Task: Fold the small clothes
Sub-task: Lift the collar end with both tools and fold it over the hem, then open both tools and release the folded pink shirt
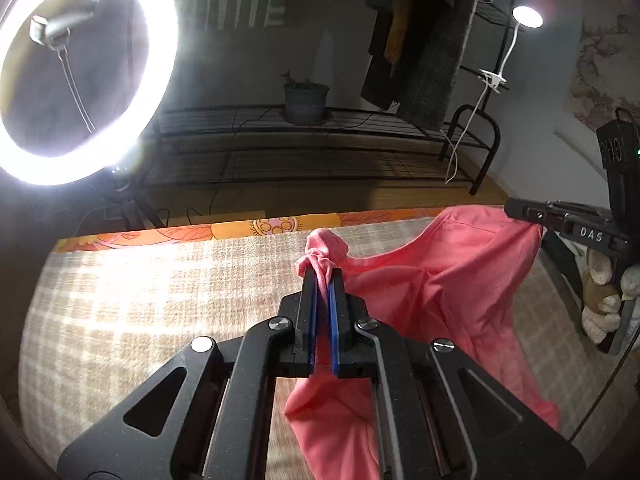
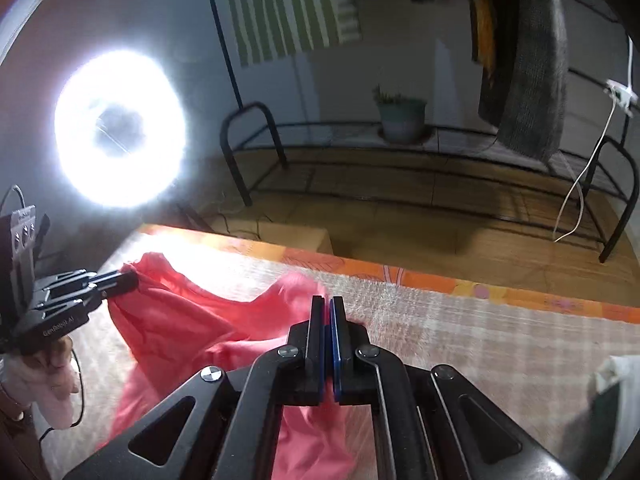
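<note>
Both grippers, left gripper (image 1: pixel 322 270) and right gripper (image 2: pixel 328 300), are holding jaws clamped on the pink garment (image 1: pixel 452 280), lifting it off the counter (image 1: pixel 140 288); next: spreading it flat for folding.

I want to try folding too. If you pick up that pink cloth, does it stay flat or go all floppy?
Probably floppy: the pink cloth sags and creases between the left tongs and right tongs. It likely is light, since small pinched corners hold it up. It may slide about on the checked cover.
</note>
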Demonstrator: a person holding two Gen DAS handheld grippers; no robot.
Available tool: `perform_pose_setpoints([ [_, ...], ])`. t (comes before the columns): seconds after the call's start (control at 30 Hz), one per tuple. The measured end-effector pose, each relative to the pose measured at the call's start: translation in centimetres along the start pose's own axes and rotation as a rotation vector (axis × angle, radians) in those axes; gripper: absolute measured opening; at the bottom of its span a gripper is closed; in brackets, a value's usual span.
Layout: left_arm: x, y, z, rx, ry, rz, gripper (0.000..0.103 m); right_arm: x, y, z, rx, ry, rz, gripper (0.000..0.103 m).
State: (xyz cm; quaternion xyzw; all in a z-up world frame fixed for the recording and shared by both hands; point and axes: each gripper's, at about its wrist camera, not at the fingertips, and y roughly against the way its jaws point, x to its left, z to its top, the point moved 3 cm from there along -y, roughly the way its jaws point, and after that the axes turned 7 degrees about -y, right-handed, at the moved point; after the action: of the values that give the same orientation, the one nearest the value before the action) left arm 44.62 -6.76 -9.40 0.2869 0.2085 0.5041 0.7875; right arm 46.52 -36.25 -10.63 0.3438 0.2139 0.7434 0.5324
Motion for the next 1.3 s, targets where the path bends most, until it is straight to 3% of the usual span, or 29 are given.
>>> perform_pose_setpoints([
  [0.3, -4.3, 9.3, -3.7, -0.046, -0.06, -0.02, 0.002, 3.0, 9.4, -2.7, -0.035, 0.003, 0.039, 0.0],
  [0.6, -7.9, 15.4, -12.7, 0.003, -0.146, -0.01, 0.002, 9.3, 16.1, -12.3, -0.008, 0.102, 0.034, 0.0],
  [0.8, -9.3, 16.4, -17.7, 0.08, -0.203, -0.008, 0.003, 10.1, 17.9, -18.7, 0.042, 0.132, 0.009, 0.0],
  [0.97, -10.9, 18.3, -20.6, 0.129, -0.269, -0.025, 0.004, 10.4, 18.8, -23.2, 0.149, 0.22, 0.004, 0.002],
  [1.07, -10.8, 20.1, -21.9, 0.14, -0.242, -0.043, 0.004, 9.9, 19.7, -24.2, 0.172, 0.242, -0.023, 0.018],
  [1.1, -10.6, 20.4, -21.8, 0.138, -0.232, -0.047, 0.004, 9.8, 20.1, -24.2, 0.161, 0.228, -0.02, 0.018],
  [1.17, -10.5, 20.9, -22.1, 0.139, -0.22, -0.039, 0.005, 9.2, 20.5, -23.7, 0.137, 0.2, -0.015, 0.03],
  [1.3, -10.4, 20.4, -22.5, 0.164, -0.158, -0.061, 0.011, 9.5, 19.9, -23.5, 0.129, 0.225, -0.011, 0.037],
])
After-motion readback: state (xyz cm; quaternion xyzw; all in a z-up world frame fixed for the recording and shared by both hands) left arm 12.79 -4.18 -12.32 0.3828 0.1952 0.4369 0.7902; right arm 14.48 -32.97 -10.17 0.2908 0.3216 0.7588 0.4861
